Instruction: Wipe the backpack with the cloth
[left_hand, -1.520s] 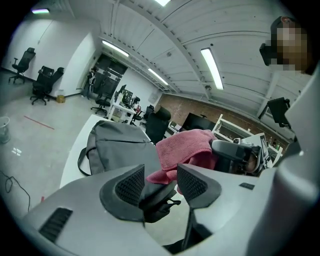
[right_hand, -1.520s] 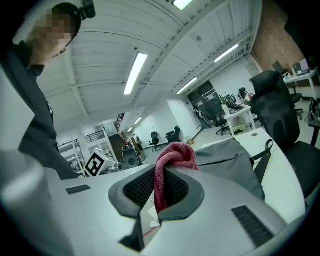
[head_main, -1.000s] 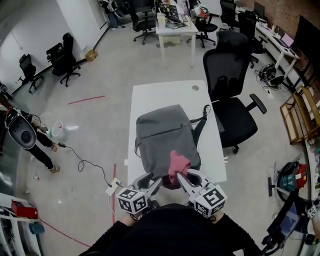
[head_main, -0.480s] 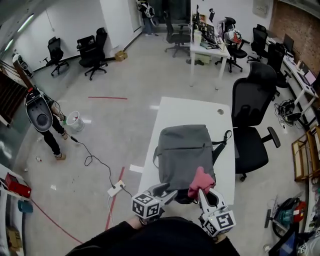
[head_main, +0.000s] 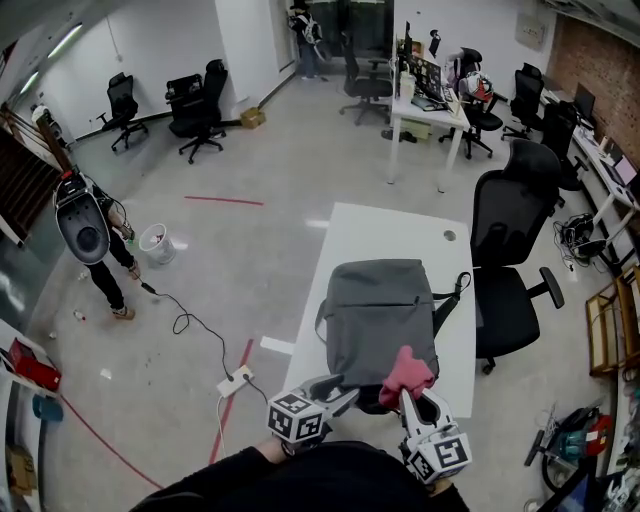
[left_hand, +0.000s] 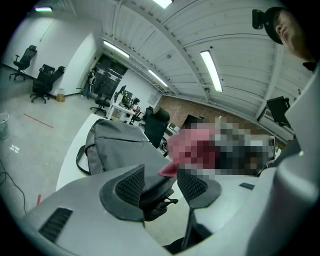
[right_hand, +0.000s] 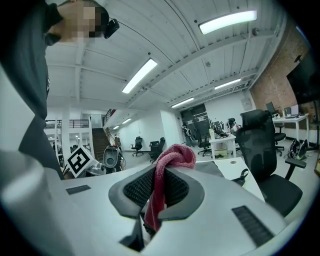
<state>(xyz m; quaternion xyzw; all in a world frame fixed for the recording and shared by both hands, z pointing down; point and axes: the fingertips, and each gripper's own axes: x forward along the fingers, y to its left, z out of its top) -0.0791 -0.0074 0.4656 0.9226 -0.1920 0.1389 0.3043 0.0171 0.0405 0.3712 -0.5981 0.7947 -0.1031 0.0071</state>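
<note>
Right gripper (right_hand: 159, 187) was clamped on the pink terry cloth (right_hand: 172, 156), a fold bunched above the grip and a tail hanging below. Left gripper (left_hand: 161, 184) stood spread, pinching nothing; the dark near end of the grey fabric backpack (head_main: 380, 310) showed in its gap, contact unclear. Backpack lay flat on the white rectangular table (head_main: 400, 235), dead ahead at 12 o'clock, cloth wad over its near end at about 1 o'clock. My read: wipe barely begun. To do it well I'd press the wad flat onto the fabric, stroke toward 12 in straight overlapping passes, and pin the near end with the left jaws so the bag couldn't slide. Edges: table's near edge was hidden under bag and grippers; bare tabletop beyond the bag at 12, narrow margins at 9 and 3. Dark strap (head_main: 450, 295) trailed off at 2 o'clock toward the black office chair (head_main: 515, 250), a snag risk. Grey concrete floor (head_main: 240, 250) lay open at 9.
</note>
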